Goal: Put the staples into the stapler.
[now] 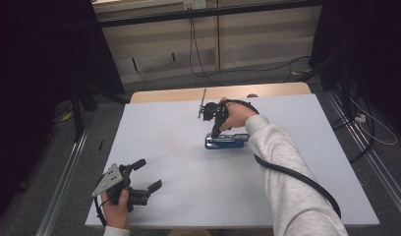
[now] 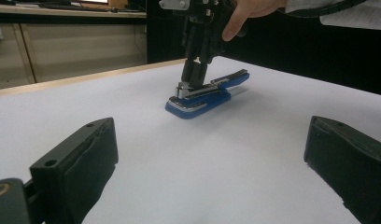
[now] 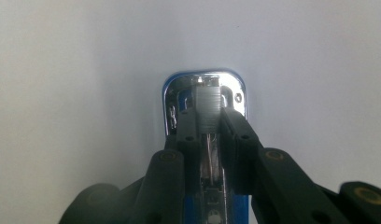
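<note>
- Right claw (image 1: 214, 133) clamps the blue stapler's (image 1: 227, 141) metal arm from above, steadying it on the desk (image 1: 188, 196).
- Left claw (image 1: 147, 174) rests apart, idle, near the desk's edge.

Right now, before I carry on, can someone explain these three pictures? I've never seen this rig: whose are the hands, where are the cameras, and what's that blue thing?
No robot arm here: a person holds a two-jaw tool in each hand. The high view looks down on the white table; the other two pictures come from cameras riding on each tool. On the table lies a blue stapler. The right gripper points down onto it, its jaws closed narrowly on the stapler's metal top part. The left gripper rests near the table's front edge, jaws wide open, holding nothing.
</note>
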### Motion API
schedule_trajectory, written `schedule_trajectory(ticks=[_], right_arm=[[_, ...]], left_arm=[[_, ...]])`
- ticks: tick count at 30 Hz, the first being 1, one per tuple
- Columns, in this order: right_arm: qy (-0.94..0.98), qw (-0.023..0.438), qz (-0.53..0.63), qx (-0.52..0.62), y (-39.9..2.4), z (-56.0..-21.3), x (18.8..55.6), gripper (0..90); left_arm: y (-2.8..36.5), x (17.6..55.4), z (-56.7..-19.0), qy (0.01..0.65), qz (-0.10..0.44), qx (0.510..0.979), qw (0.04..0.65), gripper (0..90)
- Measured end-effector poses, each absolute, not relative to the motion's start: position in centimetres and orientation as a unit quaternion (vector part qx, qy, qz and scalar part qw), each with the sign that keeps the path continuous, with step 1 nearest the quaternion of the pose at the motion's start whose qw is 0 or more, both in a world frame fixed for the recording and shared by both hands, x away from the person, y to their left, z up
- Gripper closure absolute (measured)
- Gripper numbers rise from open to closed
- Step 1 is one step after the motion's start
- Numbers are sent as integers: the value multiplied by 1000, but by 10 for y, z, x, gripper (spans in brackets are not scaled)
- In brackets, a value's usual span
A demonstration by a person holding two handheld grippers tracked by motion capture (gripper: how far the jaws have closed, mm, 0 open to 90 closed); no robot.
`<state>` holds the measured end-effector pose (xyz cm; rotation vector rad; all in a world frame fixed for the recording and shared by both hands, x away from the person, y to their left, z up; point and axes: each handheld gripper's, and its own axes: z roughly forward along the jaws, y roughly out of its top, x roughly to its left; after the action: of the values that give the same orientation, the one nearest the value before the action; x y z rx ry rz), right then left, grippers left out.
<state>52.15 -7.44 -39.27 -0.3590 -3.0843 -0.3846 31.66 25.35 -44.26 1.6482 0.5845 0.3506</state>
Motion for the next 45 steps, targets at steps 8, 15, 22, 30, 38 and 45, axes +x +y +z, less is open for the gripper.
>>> schedule_trajectory(ticks=[8,15,22,30,38,45], right_arm=[[-986,6,-122,-117,-73,-394,521,767],[-982,-1,-138,-126,-75,-395,521,637],[-973,-12,-173,-150,-90,-388,517,520],[-957,-24,-209,-198,-117,-383,511,368],[-948,-33,-227,-222,-137,-383,502,266],[-939,-46,-239,-241,-152,-381,498,195]], left_arm=[[253,317,-443,255,152,719,628,29],[253,317,-443,255,153,720,627,29],[248,320,-443,253,147,724,624,29],[244,324,-440,254,144,727,622,29],[232,333,-436,262,117,735,614,25],[214,340,-435,268,98,751,595,25]])
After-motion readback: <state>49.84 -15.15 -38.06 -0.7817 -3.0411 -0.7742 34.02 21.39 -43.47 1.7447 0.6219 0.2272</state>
